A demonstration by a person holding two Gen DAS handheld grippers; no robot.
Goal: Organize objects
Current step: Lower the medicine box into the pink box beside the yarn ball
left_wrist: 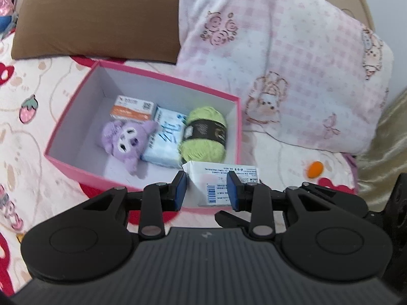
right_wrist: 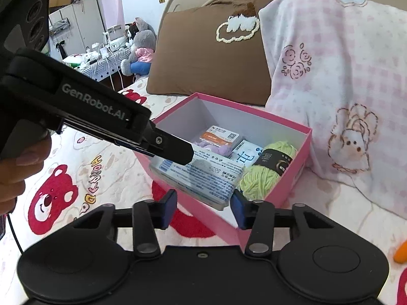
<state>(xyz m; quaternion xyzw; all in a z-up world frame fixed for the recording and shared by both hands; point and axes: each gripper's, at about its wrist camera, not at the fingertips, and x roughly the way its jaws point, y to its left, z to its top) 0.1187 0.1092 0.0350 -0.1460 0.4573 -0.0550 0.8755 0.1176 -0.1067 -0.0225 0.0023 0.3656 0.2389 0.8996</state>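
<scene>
White tissue pack [right_wrist: 201, 175] hangs over the pink box [right_wrist: 292, 175], pinched in my left tongs [left_wrist: 207, 186]. My right tongs [right_wrist: 203, 208] gape empty. Letting go early could tip it onto the bed.

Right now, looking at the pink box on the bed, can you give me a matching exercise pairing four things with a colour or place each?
Things:
1. yarn ball
2. plush toy
3. white packet
4. small carton

Descriptions:
A. purple, lying in the box
B. between the left gripper's pads
C. light green with a dark band
D. orange and white, toward the box's far wall

Pairs: 1-C, 2-A, 3-B, 4-D
</scene>
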